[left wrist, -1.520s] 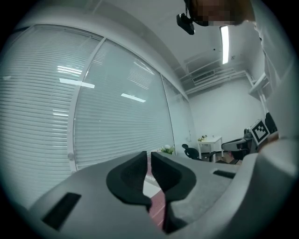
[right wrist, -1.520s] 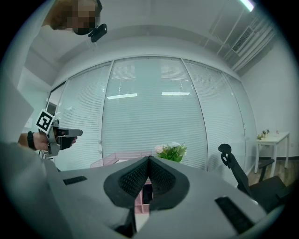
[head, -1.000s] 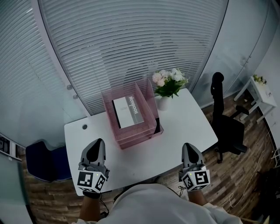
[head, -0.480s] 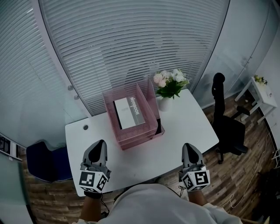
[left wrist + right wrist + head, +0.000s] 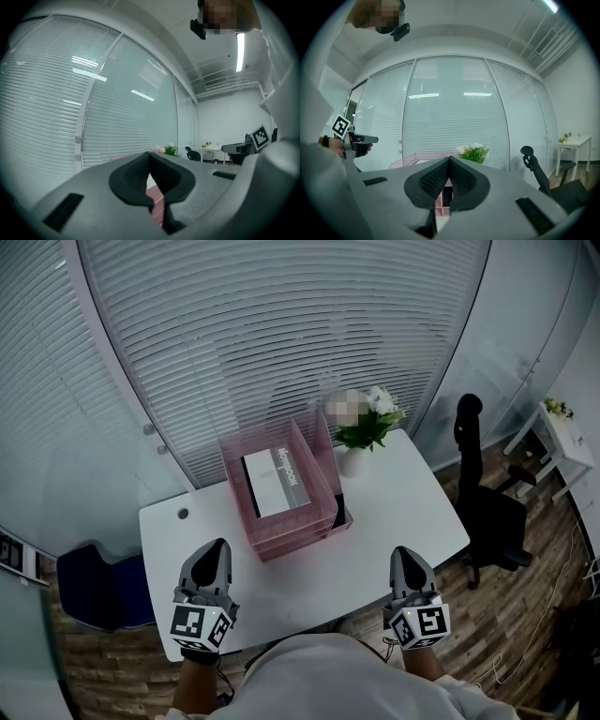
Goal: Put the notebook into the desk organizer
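Observation:
A pink mesh desk organizer (image 5: 319, 521) stands at the back middle of the white desk (image 5: 394, 512). A grey and white notebook (image 5: 275, 481) lies flat in its top tray. My left gripper (image 5: 214, 551) hovers over the desk's front left edge, jaws shut and empty. My right gripper (image 5: 404, 557) hovers over the front right edge, also shut with nothing held. Both point level toward the window. In the right gripper view the organizer (image 5: 440, 199) shows past the closed jaws (image 5: 449, 160); in the left gripper view a strip of the organizer (image 5: 157, 201) shows below the closed tips (image 5: 150, 154).
A white vase of flowers (image 5: 361, 432) stands right of the organizer. Window blinds (image 5: 281, 343) run behind the desk. A black office chair (image 5: 483, 507) is at the right, a blue seat (image 5: 94, 587) at the left, and a small white table (image 5: 558, 442) at far right.

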A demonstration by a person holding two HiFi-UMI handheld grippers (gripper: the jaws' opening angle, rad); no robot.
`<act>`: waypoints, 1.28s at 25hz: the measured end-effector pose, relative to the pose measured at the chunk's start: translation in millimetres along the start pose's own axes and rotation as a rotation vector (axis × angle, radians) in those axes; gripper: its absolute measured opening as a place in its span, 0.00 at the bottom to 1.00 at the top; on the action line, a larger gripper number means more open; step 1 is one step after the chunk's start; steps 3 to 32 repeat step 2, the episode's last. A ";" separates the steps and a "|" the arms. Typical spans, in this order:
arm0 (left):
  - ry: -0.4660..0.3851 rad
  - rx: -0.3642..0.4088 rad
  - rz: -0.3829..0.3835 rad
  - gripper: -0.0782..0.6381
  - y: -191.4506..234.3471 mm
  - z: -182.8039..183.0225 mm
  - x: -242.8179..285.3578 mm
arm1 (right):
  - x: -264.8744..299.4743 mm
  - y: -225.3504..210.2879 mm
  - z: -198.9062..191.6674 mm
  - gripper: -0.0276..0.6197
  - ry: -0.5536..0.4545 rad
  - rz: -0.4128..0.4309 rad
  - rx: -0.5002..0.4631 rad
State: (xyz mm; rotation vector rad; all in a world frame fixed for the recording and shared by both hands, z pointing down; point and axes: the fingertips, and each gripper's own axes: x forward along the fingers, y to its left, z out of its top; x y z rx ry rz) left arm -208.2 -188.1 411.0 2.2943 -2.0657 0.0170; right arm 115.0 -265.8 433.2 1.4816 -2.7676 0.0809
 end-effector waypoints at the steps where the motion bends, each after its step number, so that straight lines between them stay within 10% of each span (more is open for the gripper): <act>1: 0.001 -0.001 0.000 0.12 -0.3 -0.2 0.6 | 0.0 -0.3 0.1 0.06 0.001 -0.001 0.001; 32: 0.002 -0.002 -0.001 0.12 -0.6 -0.3 1.2 | -0.1 -0.7 0.2 0.06 0.002 -0.002 0.002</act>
